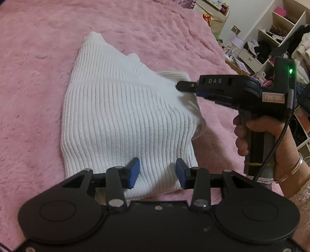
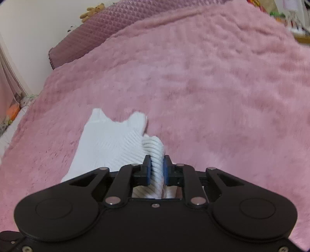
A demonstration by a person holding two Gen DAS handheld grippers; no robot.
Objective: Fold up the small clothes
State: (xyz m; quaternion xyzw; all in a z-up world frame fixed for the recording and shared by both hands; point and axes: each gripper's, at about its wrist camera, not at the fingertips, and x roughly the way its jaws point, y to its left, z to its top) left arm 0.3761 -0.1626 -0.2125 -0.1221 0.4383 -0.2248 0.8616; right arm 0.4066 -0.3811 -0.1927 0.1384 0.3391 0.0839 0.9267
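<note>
We see a big bed with a fluffy pink blanket (image 1: 38, 67) spread over it. At the far left end of the bed, in the right wrist view, lies a purple bumpy cover (image 2: 93, 33), and a small brown teddy (image 2: 93, 11) sits behind it. On the far right side of the room stand white shelves (image 1: 275, 33) full of clothes and other things.

In the middle of the blanket lies a white ribbed top (image 1: 120, 108). It is soft and has thin lines running along it. Its near edge lies right by our left tool, and its far end has two little points.

Our left tool (image 1: 157, 170) sits low over the near edge of the top. Its two blue pads stand about half apart, with the white cloth showing between them, and they do not pinch it.

Our right tool (image 2: 156, 168) is squeezed tight on the right edge of the top. A bunched-up roll of white cloth sticks out between its blue pads.

A hand (image 1: 257, 133) holds the handle of the right tool. It wears thin bracelets (image 1: 297, 162) on the wrist.
</note>
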